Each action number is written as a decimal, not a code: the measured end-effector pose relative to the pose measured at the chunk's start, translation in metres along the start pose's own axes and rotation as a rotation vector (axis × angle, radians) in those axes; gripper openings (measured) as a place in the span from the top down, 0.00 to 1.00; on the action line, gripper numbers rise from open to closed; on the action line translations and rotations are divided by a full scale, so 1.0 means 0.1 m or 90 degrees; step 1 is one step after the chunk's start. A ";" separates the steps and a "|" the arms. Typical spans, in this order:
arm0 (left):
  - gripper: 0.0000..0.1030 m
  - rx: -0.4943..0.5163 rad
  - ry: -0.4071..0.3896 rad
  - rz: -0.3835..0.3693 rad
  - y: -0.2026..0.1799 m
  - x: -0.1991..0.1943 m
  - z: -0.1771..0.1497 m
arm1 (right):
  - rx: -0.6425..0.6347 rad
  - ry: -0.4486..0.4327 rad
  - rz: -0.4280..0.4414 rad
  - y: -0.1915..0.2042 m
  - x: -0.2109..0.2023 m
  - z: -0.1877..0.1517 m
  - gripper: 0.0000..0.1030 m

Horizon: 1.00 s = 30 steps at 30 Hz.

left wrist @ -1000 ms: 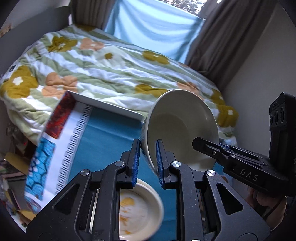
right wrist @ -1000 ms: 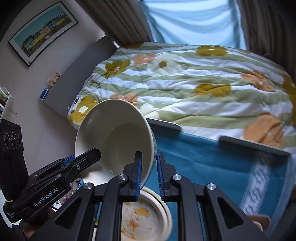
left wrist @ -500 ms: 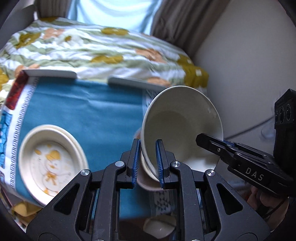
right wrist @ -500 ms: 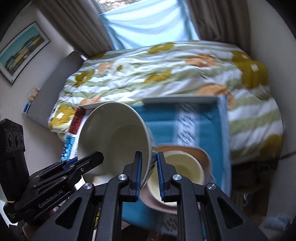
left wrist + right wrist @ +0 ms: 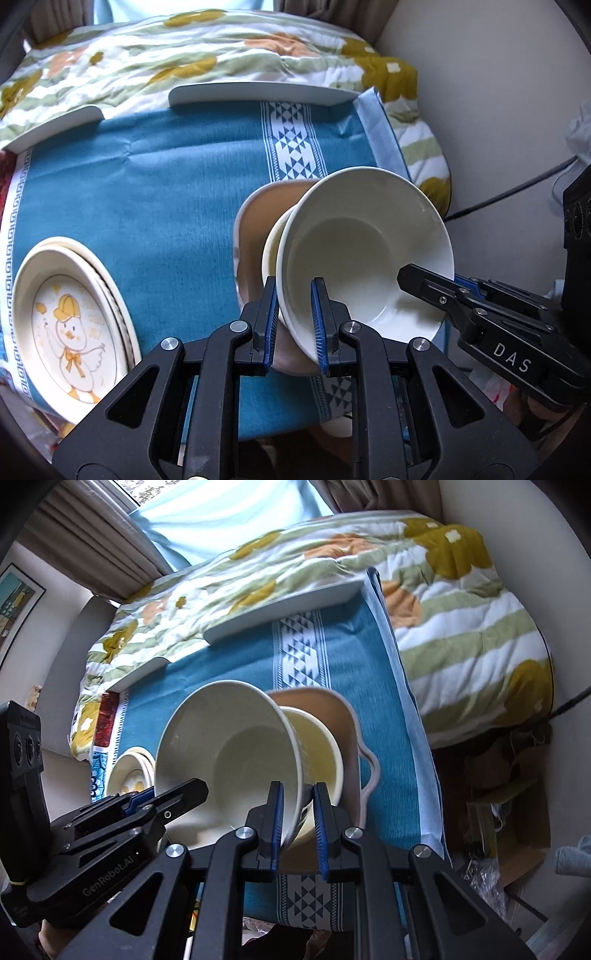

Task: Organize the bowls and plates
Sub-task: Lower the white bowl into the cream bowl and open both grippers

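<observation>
- Bowl [image 5: 354,254] tilted, rim clamped by left gripper [image 5: 294,325] and right gripper [image 5: 298,827].
- Stack [image 5: 325,753] lies just beyond and beneath; both arms equally near.

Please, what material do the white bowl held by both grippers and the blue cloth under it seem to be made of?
White bowl: probably glazed ceramic, possibly melamine; it is smooth and glossy, with soft light reflections on the inner wall and a thick rim.
Blue cloth: woven fabric, matte; it shows creases and a white triangle-pattern band.
</observation>
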<state>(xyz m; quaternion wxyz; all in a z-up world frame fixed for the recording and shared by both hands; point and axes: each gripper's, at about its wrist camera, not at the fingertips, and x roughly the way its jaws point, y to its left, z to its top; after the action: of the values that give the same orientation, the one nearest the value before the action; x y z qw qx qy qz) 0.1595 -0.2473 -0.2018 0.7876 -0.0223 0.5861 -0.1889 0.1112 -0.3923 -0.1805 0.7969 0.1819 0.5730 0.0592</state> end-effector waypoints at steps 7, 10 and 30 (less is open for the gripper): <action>0.85 0.039 0.016 0.035 -0.08 0.12 0.07 | 0.006 0.008 -0.011 -0.03 0.08 0.01 0.86; 0.85 0.049 0.022 0.044 -0.10 0.16 0.08 | 0.010 0.014 -0.014 -0.05 0.10 0.01 0.86; 0.85 0.077 0.029 0.085 -0.14 0.26 0.12 | 0.018 0.023 -0.020 -0.08 0.15 0.02 0.86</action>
<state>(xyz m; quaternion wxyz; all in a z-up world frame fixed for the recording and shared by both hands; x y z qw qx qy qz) 0.1727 -0.2713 -0.2183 0.7850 0.0687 0.5912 -0.1720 0.1175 -0.3953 -0.1960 0.7845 0.1829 0.5910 0.0423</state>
